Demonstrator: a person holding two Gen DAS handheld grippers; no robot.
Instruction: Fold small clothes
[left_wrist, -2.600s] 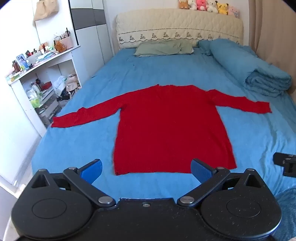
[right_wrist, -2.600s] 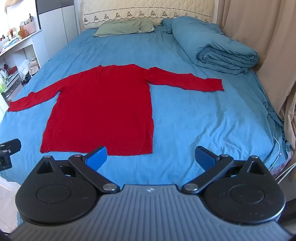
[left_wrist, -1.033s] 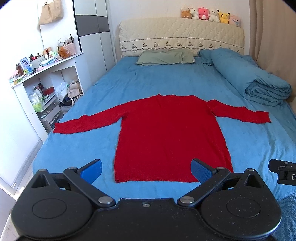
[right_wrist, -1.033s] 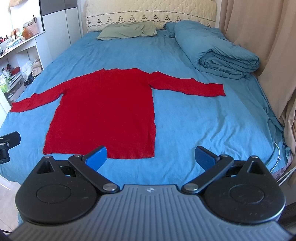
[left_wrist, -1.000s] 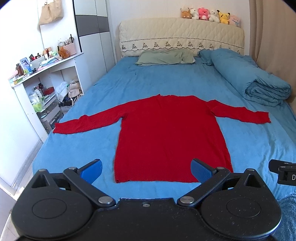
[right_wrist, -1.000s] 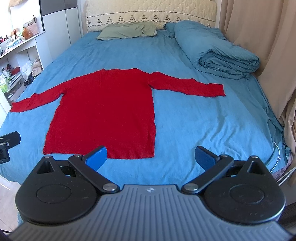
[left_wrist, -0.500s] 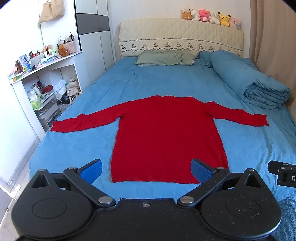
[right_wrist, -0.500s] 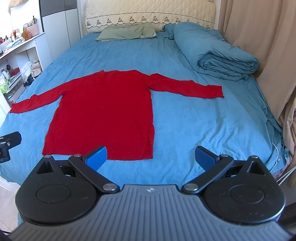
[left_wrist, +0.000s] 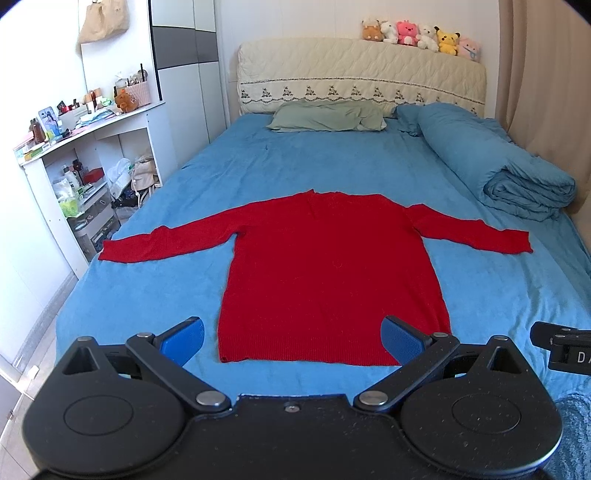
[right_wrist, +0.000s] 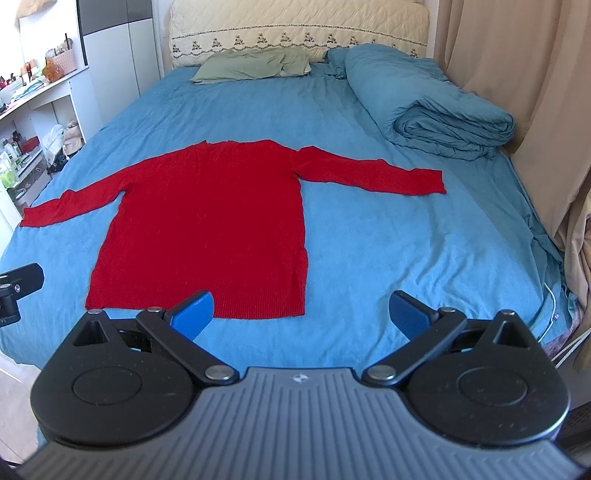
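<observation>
On the blue bed, a red long-sleeved knit sweater is lying flat; I am holding left gripper and right gripper jaws wide apart, gripping nothing.

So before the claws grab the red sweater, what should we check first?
1. Red sweater lies flat on the bed, unfolded: ok.
2. Both sleeves spread out, left sleeve, right sleeve: ok.
3. Left claw open, holding nothing: ok.
4. Right claw open, holding nothing: ok.
5. Claws touching the sweater: not yet, both are held back near the hem.
6. Rolled duvet away from the sweater: ok.
</observation>
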